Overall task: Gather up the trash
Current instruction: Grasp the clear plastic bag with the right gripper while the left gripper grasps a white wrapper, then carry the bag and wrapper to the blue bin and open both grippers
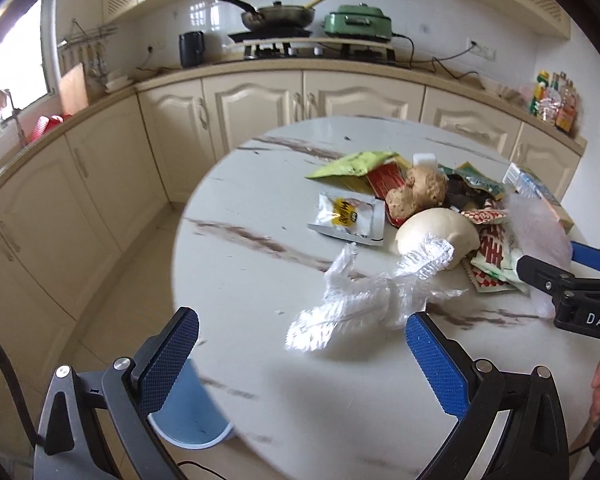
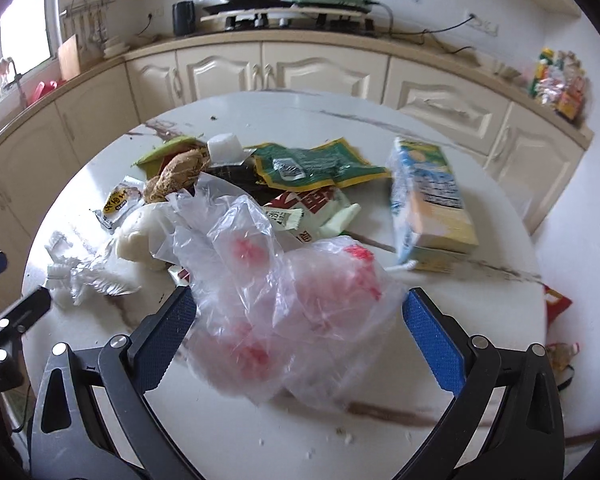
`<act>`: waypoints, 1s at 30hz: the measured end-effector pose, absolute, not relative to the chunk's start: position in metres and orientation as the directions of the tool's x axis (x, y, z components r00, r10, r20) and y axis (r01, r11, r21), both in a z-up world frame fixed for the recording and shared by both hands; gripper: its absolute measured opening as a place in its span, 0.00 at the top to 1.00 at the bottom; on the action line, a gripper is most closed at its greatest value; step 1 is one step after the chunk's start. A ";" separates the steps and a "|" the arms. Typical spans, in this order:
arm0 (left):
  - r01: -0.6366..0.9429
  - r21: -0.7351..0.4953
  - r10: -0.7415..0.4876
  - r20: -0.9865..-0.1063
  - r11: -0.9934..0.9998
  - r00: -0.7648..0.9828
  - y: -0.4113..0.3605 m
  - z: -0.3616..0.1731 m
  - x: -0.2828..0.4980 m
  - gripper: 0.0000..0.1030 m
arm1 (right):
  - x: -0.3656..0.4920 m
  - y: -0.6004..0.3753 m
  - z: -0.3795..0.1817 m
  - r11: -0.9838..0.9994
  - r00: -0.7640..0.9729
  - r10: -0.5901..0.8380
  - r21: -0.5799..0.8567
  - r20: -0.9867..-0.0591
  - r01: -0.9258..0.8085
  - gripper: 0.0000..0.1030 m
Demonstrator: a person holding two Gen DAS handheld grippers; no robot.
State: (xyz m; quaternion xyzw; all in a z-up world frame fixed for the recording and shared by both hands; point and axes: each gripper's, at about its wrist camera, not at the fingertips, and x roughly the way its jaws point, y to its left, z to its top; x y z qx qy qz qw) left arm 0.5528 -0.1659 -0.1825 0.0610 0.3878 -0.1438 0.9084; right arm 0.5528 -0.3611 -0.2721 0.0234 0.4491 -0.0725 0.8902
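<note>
left wrist view: the left gripper point(image 1: 302, 354) is spread wide and empty over the near edge of the tabletop point(image 1: 260, 184), with a crumpled clear glove point(image 1: 364, 296) lying just beyond its fingertips beside the trash pile point(image 1: 432, 196). right wrist view: the right gripper point(image 2: 300, 312) is spread wide around a clear plastic bag point(image 2: 284, 292) near the tabletop's near edge, pads not visibly pressing it; a milk carton point(image 2: 428, 200) lies toward the right edge.

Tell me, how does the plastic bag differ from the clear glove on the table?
The bag is bulkier and carries red print; the glove is plain, clear and flatter. The bag sits between the open right gripper fingers; the glove lies before the open left gripper. Both are thin crumpled plastic on the table.
</note>
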 end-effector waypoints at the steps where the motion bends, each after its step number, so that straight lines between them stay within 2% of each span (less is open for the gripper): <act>1: 0.310 -0.001 -0.214 -0.727 0.951 0.653 -0.168 -0.186 0.561 0.01 | 0.556 -0.363 -0.276 0.989 0.581 -0.096 -0.013 -0.809 0.145 0.03; 4: 0.314 0.000 -0.210 -0.742 0.950 0.636 -0.173 -0.193 0.581 0.02 | 0.557 -0.370 -0.282 0.989 0.582 -0.042 0.048 -0.812 0.139 0.13; 6: 0.320 -0.024 -0.231 -0.743 0.947 0.628 -0.175 -0.195 0.592 0.04 | 0.553 -0.374 -0.281 0.988 0.595 -0.018 0.076 -0.804 0.133 0.16; 7: 0.324 -0.036 -0.242 -0.743 0.945 0.624 -0.174 -0.195 0.589 0.05 | 0.552 -0.375 -0.281 0.988 0.598 -0.012 0.084 -0.801 0.132 0.17; 8: 0.331 -0.049 -0.256 -0.743 0.942 0.618 -0.174 -0.195 0.595 0.12 | 0.550 -0.377 -0.281 0.987 0.603 -0.003 0.096 -0.798 0.131 0.17; 11: 0.355 -0.087 -0.298 -0.740 0.931 0.603 -0.165 -0.196 0.592 0.36 | 0.546 -0.381 -0.278 0.985 0.609 0.011 0.113 -0.793 0.130 0.19; 12: 0.367 -0.091 -0.311 -0.735 0.926 0.602 -0.164 -0.196 0.597 0.52 | 0.543 -0.382 -0.277 0.984 0.612 0.018 0.123 -0.791 0.131 0.20; 13: 0.376 -0.100 -0.325 -0.731 0.921 0.601 -0.156 -0.195 0.588 0.61 | 0.543 -0.383 -0.276 0.983 0.613 0.020 0.128 -0.790 0.133 0.20; 14: 0.386 -0.120 -0.344 -0.730 0.915 0.590 -0.154 -0.196 0.591 0.82 | 0.540 -0.385 -0.275 0.982 0.616 0.019 0.132 -0.787 0.138 0.20; 15: 0.393 -0.153 -0.372 -0.730 0.907 0.574 -0.150 -0.197 0.593 0.96 | 0.538 -0.386 -0.273 0.981 0.622 0.018 0.136 -0.783 0.142 0.21; 24: 0.464 -0.222 -0.481 -0.668 0.857 0.568 -0.111 -0.188 0.586 0.99 | 0.518 -0.392 -0.254 0.969 0.665 0.023 0.180 -0.746 0.169 0.21; 30: 0.504 -0.250 -0.541 -0.599 0.827 0.590 -0.084 -0.167 0.547 1.00 | 0.504 -0.400 -0.233 0.952 0.716 0.033 0.240 -0.697 0.189 0.21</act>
